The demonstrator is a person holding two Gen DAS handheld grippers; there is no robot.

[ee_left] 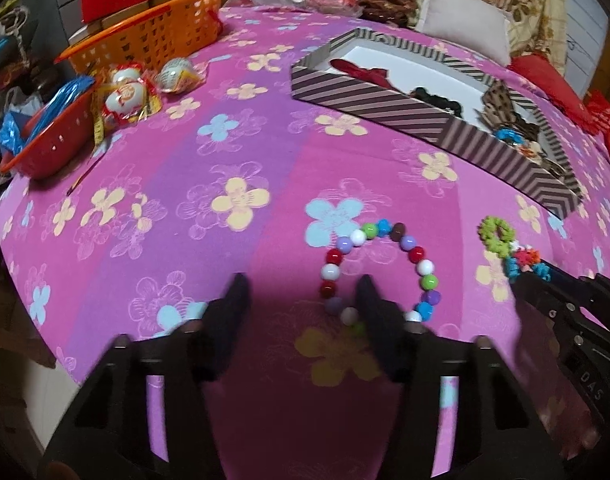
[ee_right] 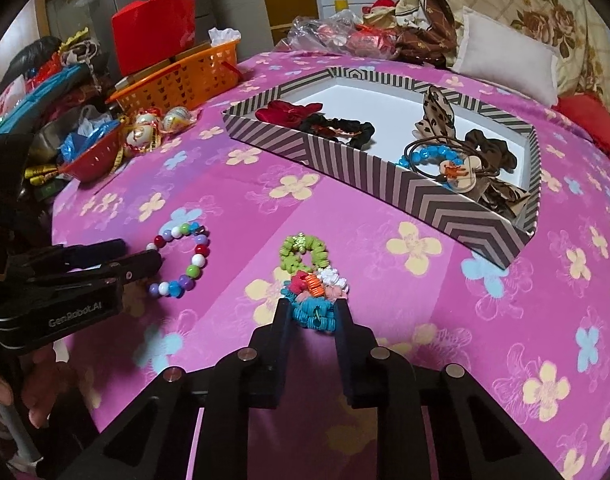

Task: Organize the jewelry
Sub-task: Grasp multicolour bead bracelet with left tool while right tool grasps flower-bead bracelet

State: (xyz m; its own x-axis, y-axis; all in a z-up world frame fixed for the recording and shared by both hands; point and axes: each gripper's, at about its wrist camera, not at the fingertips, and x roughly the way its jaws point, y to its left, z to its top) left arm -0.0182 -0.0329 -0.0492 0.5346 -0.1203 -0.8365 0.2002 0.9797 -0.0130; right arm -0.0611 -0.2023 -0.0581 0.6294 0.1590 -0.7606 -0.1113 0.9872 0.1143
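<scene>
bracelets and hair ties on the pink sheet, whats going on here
A person is sorting jewelry on a flowered pink sheet with a handheld gripper in each hand. The right gripper is shut on the blue end of a cluster of small colourful hair ties. The left gripper straddles the near side of a multicoloured bead bracelet, one finger inside the loop, pads not yet pressing. The striped box beyond already holds scrunchies and a blue bead bracelet.

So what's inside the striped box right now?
In the striped box: a red scrunchie, black scrunchie, blue bead bracelet, brown hair ties and a spotted bow. The near wall hides whatever lies right behind it.
</scene>
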